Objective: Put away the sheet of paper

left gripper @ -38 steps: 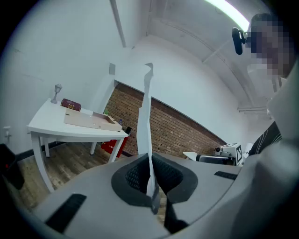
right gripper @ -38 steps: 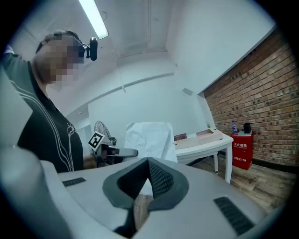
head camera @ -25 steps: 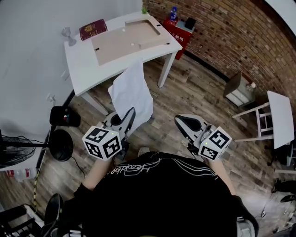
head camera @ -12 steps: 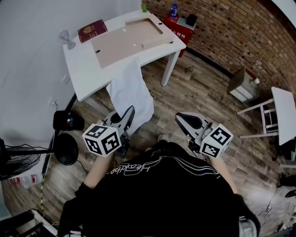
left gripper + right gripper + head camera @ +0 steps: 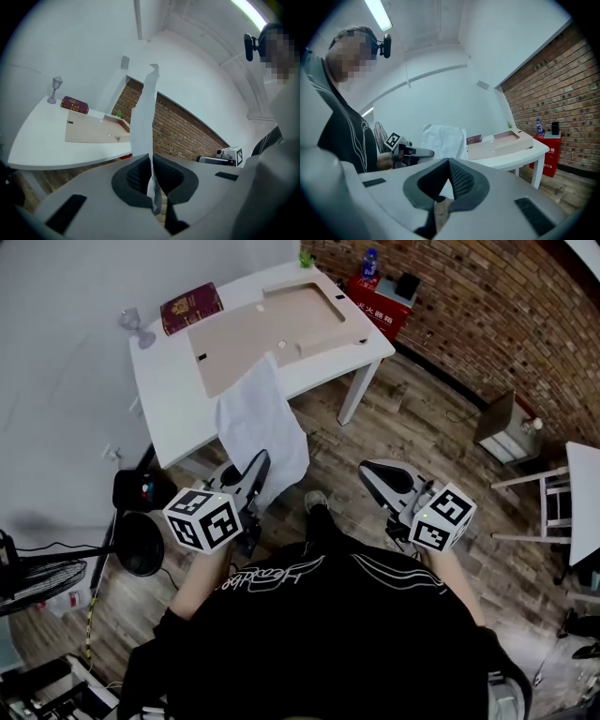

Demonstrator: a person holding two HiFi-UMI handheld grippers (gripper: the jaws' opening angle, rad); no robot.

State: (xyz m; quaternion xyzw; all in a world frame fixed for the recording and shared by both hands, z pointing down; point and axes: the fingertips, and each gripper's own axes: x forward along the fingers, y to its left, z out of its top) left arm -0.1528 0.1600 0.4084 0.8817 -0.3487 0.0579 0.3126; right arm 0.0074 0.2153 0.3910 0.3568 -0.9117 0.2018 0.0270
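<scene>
White desk [image 5: 169,390] dead ahead of both grippers. The sheet of paper [image 5: 258,423] rises straight up from the left gripper [image 5: 260,463], jaws clamped on its bottom edge. Right gripper [image 5: 366,470] alongside, jaws closed on nothing.

Sheet of paper [image 5: 261,423]: white, matt, lightly creased.
Surface [image 5: 169,390]: white, smooth, slight sheen.
Tray [image 5: 262,329]: tan, matt, wood-like.
Floor [image 5: 412,437]: wood planks, visible grain.
Wall [image 5: 487,306]: rough red brick.
Left gripper [image 5: 150,158] fingers [image 5: 135,177]: black, matt, dimpled pads; shell grey matt plastic.
</scene>
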